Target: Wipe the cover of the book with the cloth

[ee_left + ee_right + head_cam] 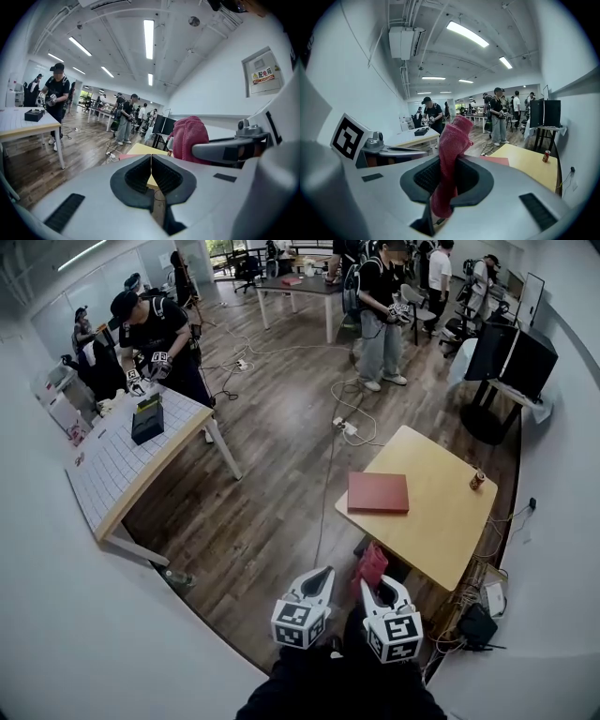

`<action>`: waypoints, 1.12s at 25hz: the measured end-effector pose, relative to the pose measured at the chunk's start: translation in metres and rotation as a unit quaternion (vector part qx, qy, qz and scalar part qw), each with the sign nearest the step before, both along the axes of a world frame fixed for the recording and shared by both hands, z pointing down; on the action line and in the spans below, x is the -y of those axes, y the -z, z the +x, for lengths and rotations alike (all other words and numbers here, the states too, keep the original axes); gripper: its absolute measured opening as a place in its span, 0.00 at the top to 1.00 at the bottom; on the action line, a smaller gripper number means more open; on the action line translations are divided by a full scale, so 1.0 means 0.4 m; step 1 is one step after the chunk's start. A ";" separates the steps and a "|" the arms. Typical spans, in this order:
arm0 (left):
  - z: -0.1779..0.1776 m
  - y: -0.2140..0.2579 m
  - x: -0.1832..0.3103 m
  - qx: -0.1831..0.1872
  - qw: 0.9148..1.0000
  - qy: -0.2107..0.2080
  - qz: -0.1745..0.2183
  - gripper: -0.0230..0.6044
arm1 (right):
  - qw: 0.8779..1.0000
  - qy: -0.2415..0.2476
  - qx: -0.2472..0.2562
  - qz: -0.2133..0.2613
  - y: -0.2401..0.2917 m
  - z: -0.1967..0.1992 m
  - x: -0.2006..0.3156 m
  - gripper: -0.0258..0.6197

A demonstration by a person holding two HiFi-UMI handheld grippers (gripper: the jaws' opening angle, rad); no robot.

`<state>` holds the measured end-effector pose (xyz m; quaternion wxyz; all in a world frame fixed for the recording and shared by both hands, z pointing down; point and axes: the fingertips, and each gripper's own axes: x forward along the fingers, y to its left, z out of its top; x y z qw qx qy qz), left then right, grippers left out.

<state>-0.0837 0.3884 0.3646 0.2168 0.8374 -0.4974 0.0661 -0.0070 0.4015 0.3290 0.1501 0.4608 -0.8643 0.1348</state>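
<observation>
Right gripper point(446, 165): closed on the cloth point(452, 140), pinched about mid-length; a tuft stood above the jaws and a tail hung below them.
Left gripper point(151, 161): jaws met pad to pad, with nothing between them.
Cloth, handling: pink-red, nappy weave. Judged soft, light and limp, so likely to bunch and drag rather than slide. The grip as it stood looked firm enough. The free tuft or tail would be the part to lay on the cover.
Pose: both grippers were held side by side close to the body, marker cubes toward the person. They pointed forward and a little down, over the floor short of the table point(441, 521).
Book point(378, 492): red, closed, flat on the table near its left edge in the head view, well apart from both grippers.
Book, handling: judged stiff and smooth-covered, and light enough to skid under a wipe. It would best be steadied at an edge or corner by the empty left gripper.
Also on the table: a can point(477, 480), well apart from the book.
</observation>
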 end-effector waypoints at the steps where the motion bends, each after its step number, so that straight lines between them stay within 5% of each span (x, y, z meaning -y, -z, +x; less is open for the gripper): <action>1: -0.003 -0.002 0.012 0.000 1.000 0.002 -0.001 0.91 | 1.000 0.001 0.001 -0.001 -0.004 -0.002 0.014 0.85; 13: 0.012 -0.024 0.243 0.011 0.999 0.034 -0.012 0.91 | 1.000 0.025 0.012 -0.012 -0.020 0.019 0.270 0.85; 28: 0.144 -0.100 0.587 0.030 0.997 0.040 -0.050 0.91 | 0.997 0.043 0.022 -0.055 -0.090 0.127 0.622 0.85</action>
